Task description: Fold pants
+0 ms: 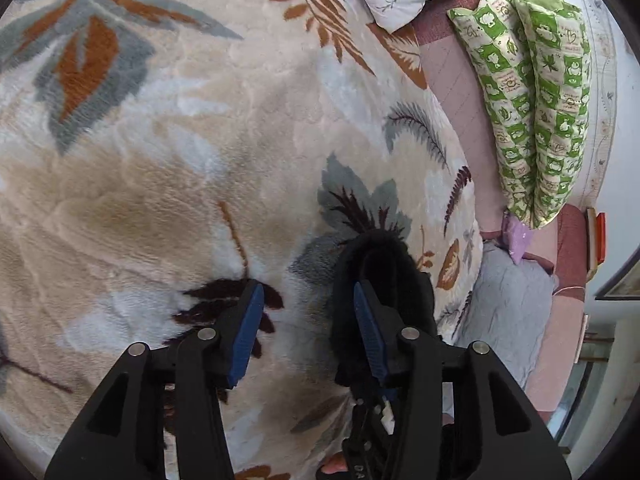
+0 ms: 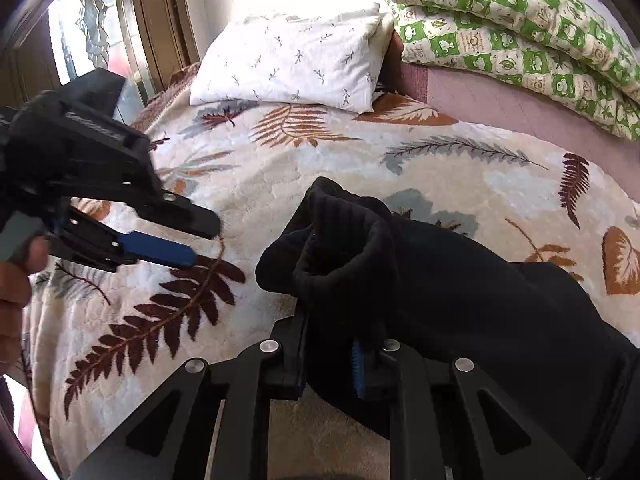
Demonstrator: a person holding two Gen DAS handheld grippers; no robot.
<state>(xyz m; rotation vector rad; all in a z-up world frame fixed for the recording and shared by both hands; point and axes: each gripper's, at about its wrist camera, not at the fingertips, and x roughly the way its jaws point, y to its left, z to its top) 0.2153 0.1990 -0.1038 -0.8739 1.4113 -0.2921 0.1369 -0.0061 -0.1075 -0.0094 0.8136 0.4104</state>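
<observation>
The black pants (image 2: pixel 440 280) lie bunched on the leaf-patterned blanket (image 2: pixel 320 160). My right gripper (image 2: pixel 328 356) is shut on the ribbed cuff end of the pants and holds it up a little. In the left wrist view the same black cuff (image 1: pixel 384 264) shows behind the right fingertip (image 1: pixel 368 332). My left gripper (image 1: pixel 308 312) is open and empty, hovering just above the blanket left of the cuff. It also shows in the right wrist view (image 2: pixel 192 240), held by a hand, apart from the pants.
A white sprigged pillow (image 2: pixel 288 60) and two green-checked pillows (image 2: pixel 520 28) lie at the head of the bed. A pink sheet (image 2: pixel 500 96) shows beyond the blanket. A window frame (image 2: pixel 152 20) stands at the far left. A grey cloth (image 1: pixel 508 304) lies at the bed's edge.
</observation>
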